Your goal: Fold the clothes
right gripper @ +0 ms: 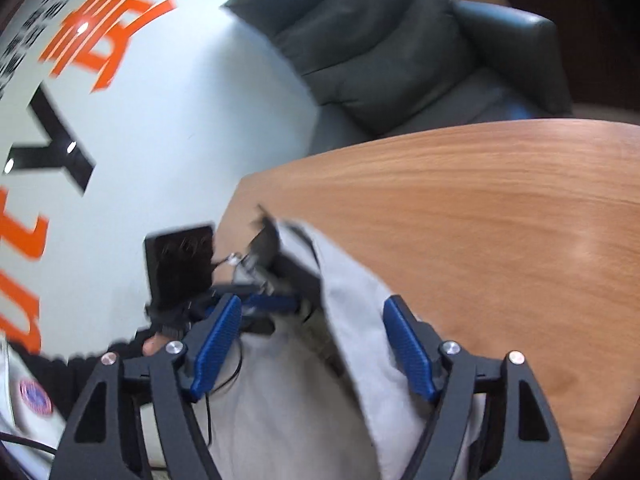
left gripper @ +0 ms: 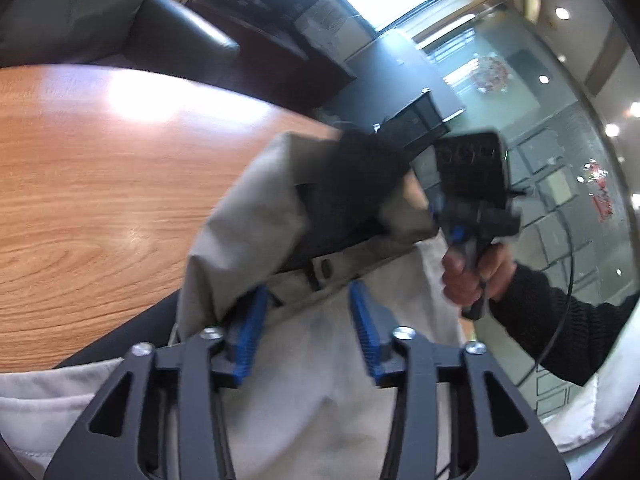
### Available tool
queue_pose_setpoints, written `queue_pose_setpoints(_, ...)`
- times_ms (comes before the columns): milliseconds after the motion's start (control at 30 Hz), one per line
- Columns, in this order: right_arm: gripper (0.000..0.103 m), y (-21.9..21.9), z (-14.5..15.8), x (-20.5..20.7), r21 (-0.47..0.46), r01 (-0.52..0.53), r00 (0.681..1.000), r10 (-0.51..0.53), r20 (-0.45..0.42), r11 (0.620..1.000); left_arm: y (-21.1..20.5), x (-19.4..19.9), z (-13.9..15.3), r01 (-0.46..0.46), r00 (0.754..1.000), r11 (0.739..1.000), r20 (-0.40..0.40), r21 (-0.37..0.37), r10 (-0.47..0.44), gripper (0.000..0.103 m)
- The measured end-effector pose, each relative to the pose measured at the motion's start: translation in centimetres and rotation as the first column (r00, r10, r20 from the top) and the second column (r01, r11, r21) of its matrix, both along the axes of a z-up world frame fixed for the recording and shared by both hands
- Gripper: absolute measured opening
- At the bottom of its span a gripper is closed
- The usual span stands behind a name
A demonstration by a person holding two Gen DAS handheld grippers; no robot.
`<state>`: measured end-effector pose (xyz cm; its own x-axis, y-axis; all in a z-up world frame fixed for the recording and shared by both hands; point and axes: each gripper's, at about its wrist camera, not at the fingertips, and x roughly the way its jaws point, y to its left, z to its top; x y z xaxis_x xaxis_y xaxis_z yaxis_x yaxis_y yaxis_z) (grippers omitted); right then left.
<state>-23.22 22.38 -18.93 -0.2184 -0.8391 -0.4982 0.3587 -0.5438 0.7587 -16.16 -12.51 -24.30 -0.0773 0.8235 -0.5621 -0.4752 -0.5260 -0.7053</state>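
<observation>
Beige cloth with a dark inner lining makes up the garment, which is bunched at the near edge of the wooden tabletop and partly lifted off it. A dark button sits on a strap across its folded upper part. In the left wrist view the cloth fills the lower middle and runs between and beyond the blue pads of the left gripper. Those pads stand apart and do not press on the cloth, so this gripper is released.

In the right wrist view the same garment lies under and ahead of the right gripper, draped over the tabletop's near corner. Its blue fingers are spread wide with cloth showing in the gap; neither one clamps it, so this gripper is released as well.

The left wrist view also shows the person's right hand around that gripper's handle, with a dark knitted sleeve behind it.

Beyond the tabletop stands a dark padded armchair. To its left is a white wall with orange and black lettering.
</observation>
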Motion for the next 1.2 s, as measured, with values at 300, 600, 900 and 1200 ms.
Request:
queue_pose_setpoints(300,0.078,-4.1,0.5,8.4,0.307,-0.141,0.923,0.237,-0.302,0.941,-5.7,-0.1,11.0,-0.017,0.967,0.966,-0.24,0.259,0.082,0.081)
queue_pose_setpoints(600,0.079,-4.9,-0.7,11.1,0.442,-0.146,0.869,0.328,-0.37,0.885,6.5,-7.5,5.7,0.217,0.972,0.976,-0.089,-0.008,-0.217,0.071)
queue_pose_setpoints(900,0.078,-2.0,-1.1,11.5,0.401,-0.153,0.892,0.301,-0.338,0.903,6.0,-1.9,-0.4,0.338,0.94,0.941,0.051,0.019,-0.338,0.069)
queue_pose_setpoints(1200,0.082,0.8,3.6,10.1,0.167,-0.118,0.936,0.165,-0.31,0.979,4.0,1.4,-1.2,0.288,0.957,0.957,-0.012,-0.015,-0.288,0.073)
